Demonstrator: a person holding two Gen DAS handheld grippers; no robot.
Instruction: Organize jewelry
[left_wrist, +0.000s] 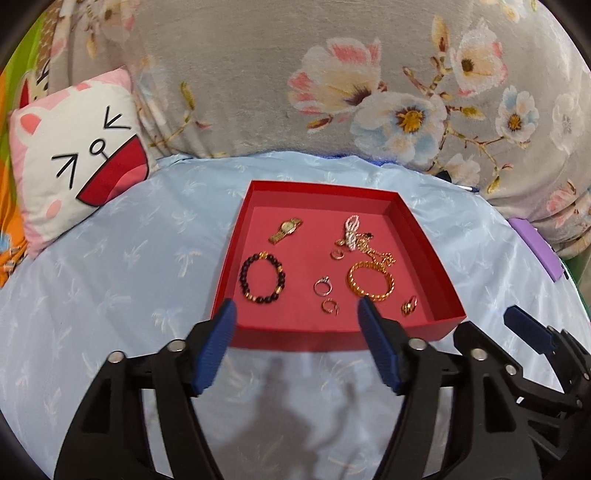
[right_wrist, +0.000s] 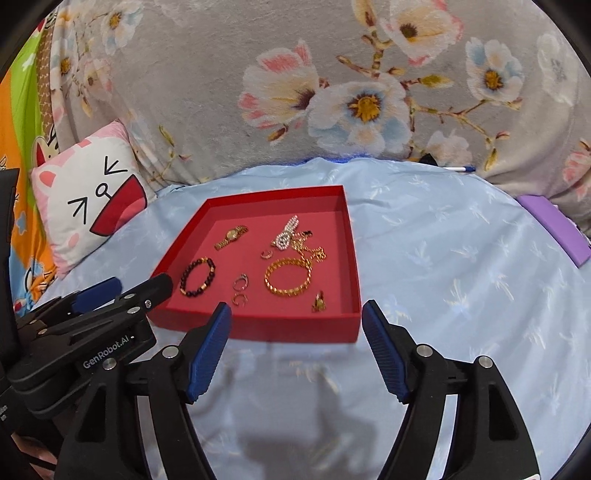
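— What's in the red tray (left_wrist: 424, 236) on the bed?

— At nine o'clock a beaded bracelet (left_wrist: 263, 277), at three a gold chain bracelet (left_wrist: 370, 283).

— And the tongs?

— Left tongs (left_wrist: 295, 314) and right tongs (right_wrist: 295, 314) both gape wide, empty, at the tray's six o'clock edge.

**Two wrist cameras, one red tray from two sides**

Each fisheye view looks forward and downward along its own fingers onto a pale blue bedspread (left_wrist: 110, 258). The left wrist camera faces the red tray (left_wrist: 424, 236) nearly head-on, at frame centre, close by. The right wrist camera sees the same red tray (right_wrist: 351, 258) left of centre, so it looks from further right. Both share the tray, the cat-face pillow (left_wrist: 77, 155) at left, the purple box (right_wrist: 554, 225) at right and the floral blanket (right_wrist: 221, 55) across the top.
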